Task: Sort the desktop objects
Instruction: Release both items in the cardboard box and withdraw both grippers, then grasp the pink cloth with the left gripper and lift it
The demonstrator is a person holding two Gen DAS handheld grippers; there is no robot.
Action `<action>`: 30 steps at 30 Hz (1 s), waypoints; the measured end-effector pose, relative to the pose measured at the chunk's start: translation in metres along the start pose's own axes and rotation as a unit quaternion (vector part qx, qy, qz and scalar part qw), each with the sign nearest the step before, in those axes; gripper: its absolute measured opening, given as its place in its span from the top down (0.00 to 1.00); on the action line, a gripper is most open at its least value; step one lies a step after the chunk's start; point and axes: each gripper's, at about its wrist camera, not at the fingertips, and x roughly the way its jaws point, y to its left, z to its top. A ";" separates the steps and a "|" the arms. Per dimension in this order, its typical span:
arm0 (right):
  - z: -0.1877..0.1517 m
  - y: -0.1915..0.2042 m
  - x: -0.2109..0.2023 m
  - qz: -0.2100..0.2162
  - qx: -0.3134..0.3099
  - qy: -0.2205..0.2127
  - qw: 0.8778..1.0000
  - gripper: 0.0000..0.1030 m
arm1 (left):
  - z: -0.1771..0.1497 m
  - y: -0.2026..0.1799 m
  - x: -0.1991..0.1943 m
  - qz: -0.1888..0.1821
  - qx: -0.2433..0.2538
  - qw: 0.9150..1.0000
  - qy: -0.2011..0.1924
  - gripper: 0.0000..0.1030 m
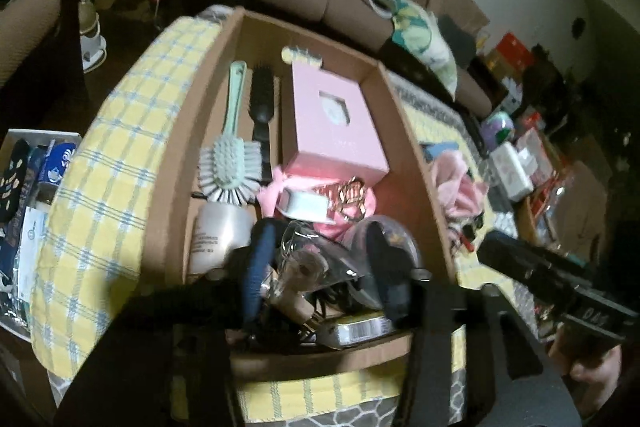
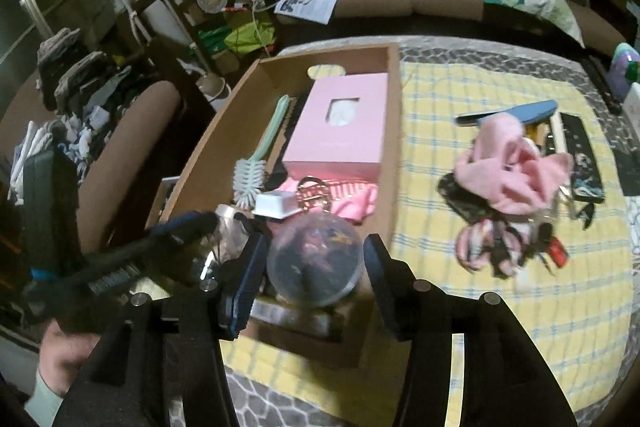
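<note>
Two grippers: both over the near end of the cardboard box [image 2: 394,131], which sits on a yellow checked cloth [image 2: 460,187] on the worktop.
Left hand-held gripper [image 1: 324,267]: jaws spread, blue pads on either side of clear plastic packaging [image 1: 304,255] at the near end of the box; whether the pads touch it cannot be told.
Right hand-held gripper [image 2: 316,267]: jaws apart, flanking a clear round lidded container [image 2: 316,263]; gaps show on both sides, no firm grip seen.
Box contents, far end: pink box [image 1: 336,123] with a small window; beside it a mint brush [image 1: 230,155] and a black hairbrush [image 1: 262,99] lying lengthwise.
Box contents, middle: small white tray [image 2: 276,205], gold-coloured metal piece [image 2: 310,193] on pink fabric, pale bottle [image 1: 220,231] by the left wall.
Unsorted pile: pink cloth [image 2: 516,163] heaped on dark small items, well apart from the box on its right; blue flat object [image 2: 520,111] and black remote [image 2: 580,155] just behind it.
Image quality: blurred, small items unclear.
</note>
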 end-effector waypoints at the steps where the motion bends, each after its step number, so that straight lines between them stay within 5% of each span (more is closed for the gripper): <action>1: -0.003 -0.003 -0.005 -0.002 0.000 -0.003 1.000 0.48 | 0.000 -0.001 -0.007 -0.002 0.000 1.000 -0.006 0.40; 10: -0.044 -0.059 -0.051 -0.054 0.013 -0.037 0.998 0.28 | -0.011 -0.048 -0.036 0.002 0.066 0.997 -0.036 0.13; 19: -0.091 -0.156 -0.078 -0.117 0.088 -0.041 0.988 0.24 | -0.054 -0.146 -0.012 -0.024 0.168 0.985 -0.030 0.02; 30: -0.116 -0.227 -0.082 -0.108 0.165 -0.059 0.978 0.24 | -0.087 -0.219 0.055 -0.044 0.201 0.979 0.004 0.02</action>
